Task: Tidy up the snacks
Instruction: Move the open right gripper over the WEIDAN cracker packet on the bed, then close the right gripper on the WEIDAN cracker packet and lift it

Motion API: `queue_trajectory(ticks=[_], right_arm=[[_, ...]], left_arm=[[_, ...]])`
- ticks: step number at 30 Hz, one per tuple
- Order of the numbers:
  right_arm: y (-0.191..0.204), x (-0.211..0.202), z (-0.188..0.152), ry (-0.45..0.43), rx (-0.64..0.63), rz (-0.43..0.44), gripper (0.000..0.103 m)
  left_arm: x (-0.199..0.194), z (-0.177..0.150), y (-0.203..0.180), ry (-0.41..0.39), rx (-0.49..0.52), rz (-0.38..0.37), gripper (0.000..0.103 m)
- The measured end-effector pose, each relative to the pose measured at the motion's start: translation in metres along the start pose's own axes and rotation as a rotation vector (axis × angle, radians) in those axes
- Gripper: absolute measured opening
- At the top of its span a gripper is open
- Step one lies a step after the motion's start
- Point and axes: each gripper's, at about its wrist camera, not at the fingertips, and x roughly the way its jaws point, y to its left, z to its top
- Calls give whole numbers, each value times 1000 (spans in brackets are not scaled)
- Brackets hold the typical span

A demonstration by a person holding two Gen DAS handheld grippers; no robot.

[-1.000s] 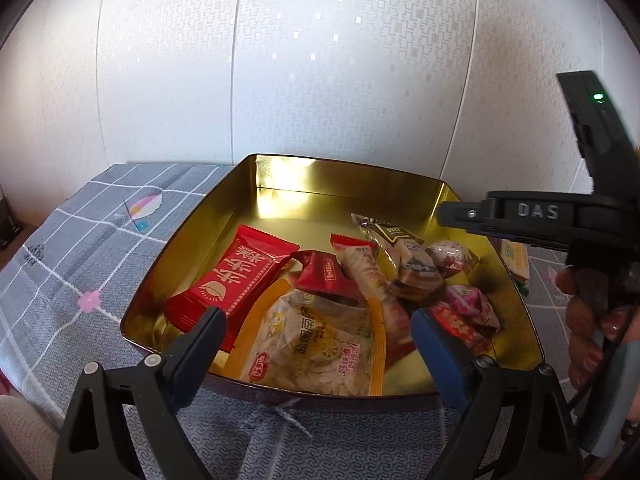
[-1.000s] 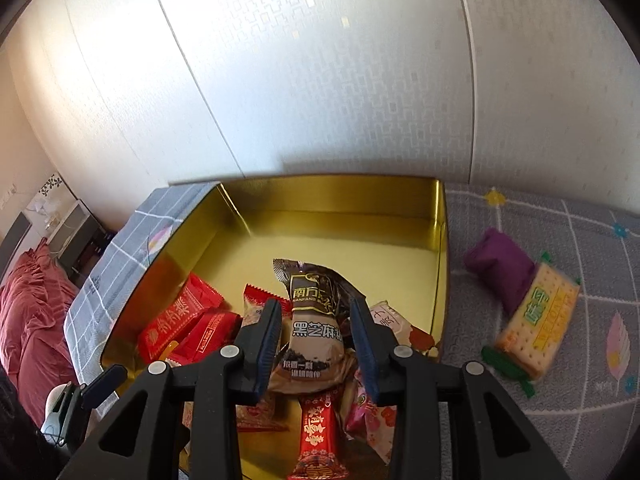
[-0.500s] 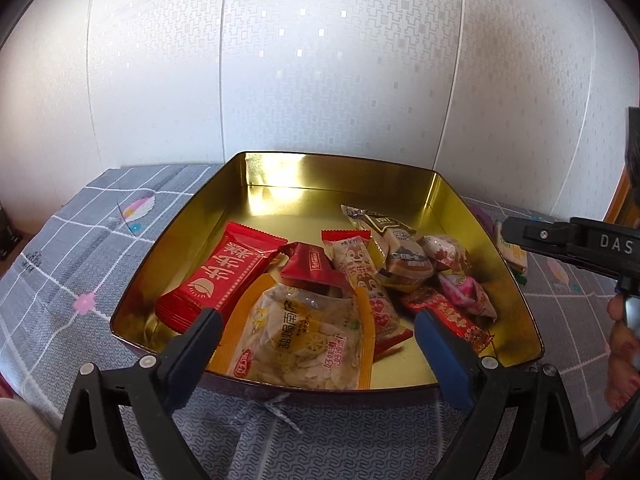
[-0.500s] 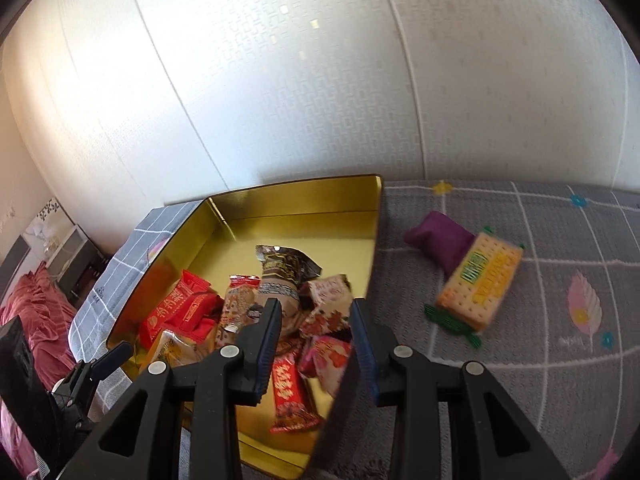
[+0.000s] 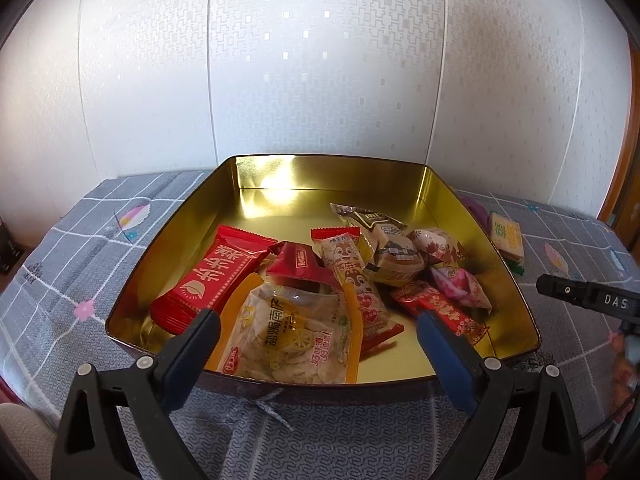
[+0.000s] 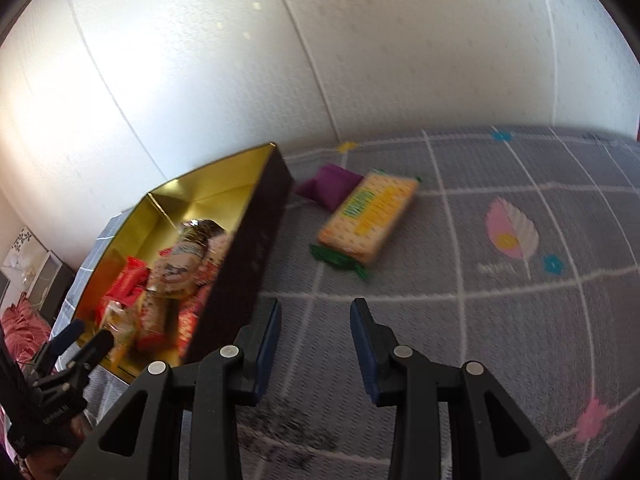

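Right wrist view, hazards noted? (Senior)

Right gripper (image 6: 316,304) hangs over bare checked cloth (image 6: 500,320) just right of the gold tin (image 6: 248,256), jaws narrowed to a small gap, nothing between them. The cracker pack (image 6: 368,216) lies further right of the tin and looks wider than that gap. Judgement: unless the jaws are widened, they would shove the pack rather than straddle it. (Junior)

Anything else at risk? (Senior)

The pack leans on a purple packet (image 6: 326,186) beside the tin's far right corner, so lifting one may drag the other. The frame is blurred, so the aim is uncertain. (Junior)

Left side? (Senior)

Left gripper (image 5: 318,320) is released, jaws wide, over the tin's near rim, above a lemon-slice bag (image 5: 288,336) but not pressing it. A descent could strike the rim or pinch several wrappers at once. (Junior)

Differences between views? (Senior)

Only the left wrist view shows the tin's contents clearly: snacks heaped toward its near wall, far half bare. The purple packet and the cloth right of the tin show properly only in the right wrist view (Junior)
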Motion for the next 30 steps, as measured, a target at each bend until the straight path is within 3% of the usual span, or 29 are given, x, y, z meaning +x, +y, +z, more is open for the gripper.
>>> queue_trajectory(ticks=[8,19,30], right_arm=[[-17,7,6,1,27,-47,37],[-9,47,66,11,50,-109,38],[16,83,90,26,-47,-279,50]], left_arm=[[-1,-1,-4,-2,17,3,100],[-2,2,6,-13,-22,-2,101],[0,1,8,-9,-23,-4,101]])
